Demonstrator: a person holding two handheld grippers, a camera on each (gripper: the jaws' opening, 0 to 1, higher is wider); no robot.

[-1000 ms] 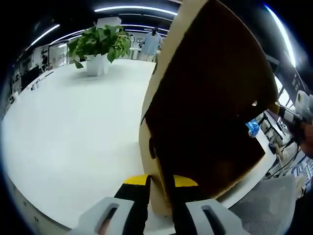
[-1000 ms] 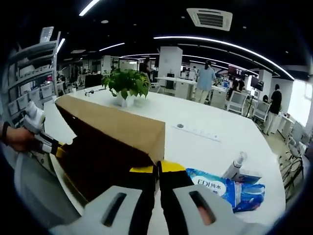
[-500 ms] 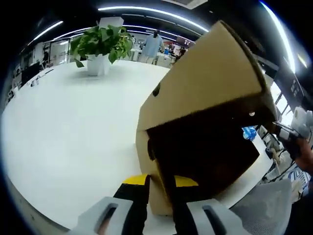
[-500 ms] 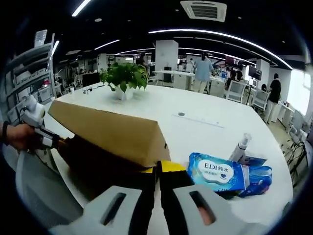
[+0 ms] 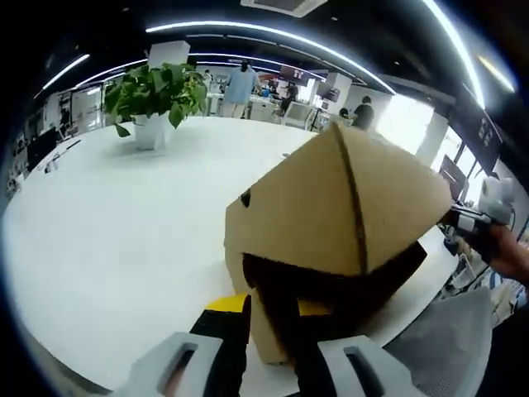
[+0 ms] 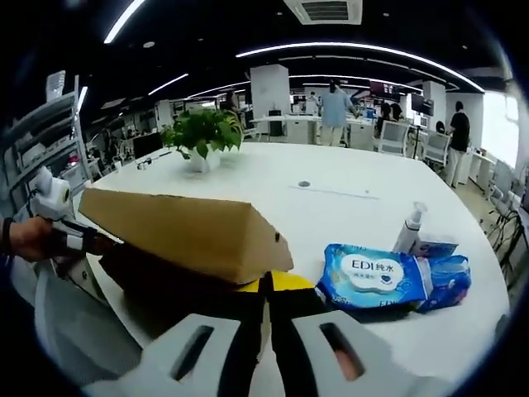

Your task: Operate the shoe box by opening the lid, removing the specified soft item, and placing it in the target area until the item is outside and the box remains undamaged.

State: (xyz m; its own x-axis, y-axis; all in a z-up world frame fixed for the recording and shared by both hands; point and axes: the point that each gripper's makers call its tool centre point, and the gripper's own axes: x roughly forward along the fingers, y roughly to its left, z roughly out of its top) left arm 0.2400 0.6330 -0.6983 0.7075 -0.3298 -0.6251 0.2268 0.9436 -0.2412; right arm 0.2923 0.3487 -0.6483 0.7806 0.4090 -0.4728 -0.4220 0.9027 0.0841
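The brown cardboard shoe box stands on the white table. Its lid slopes low over the dark inside, leaving a narrow gap. My left gripper is shut on the box's near wall. A hand holds my right gripper at the lid's far corner. In the right gripper view the lid lies almost flat, and my right gripper is shut on its corner. My left gripper shows at the box's other end. A blue soft wipes pack lies on the table to the right of the box.
A potted green plant stands far back on the table. A white spray bottle stands behind the wipes pack. A grey chair sits at the table's near edge. People stand among desks in the background.
The lid has swung down from nearly upright to almost shut over the box. Both grippers keep their hold, and the wipes pack now shows fully beside the box.
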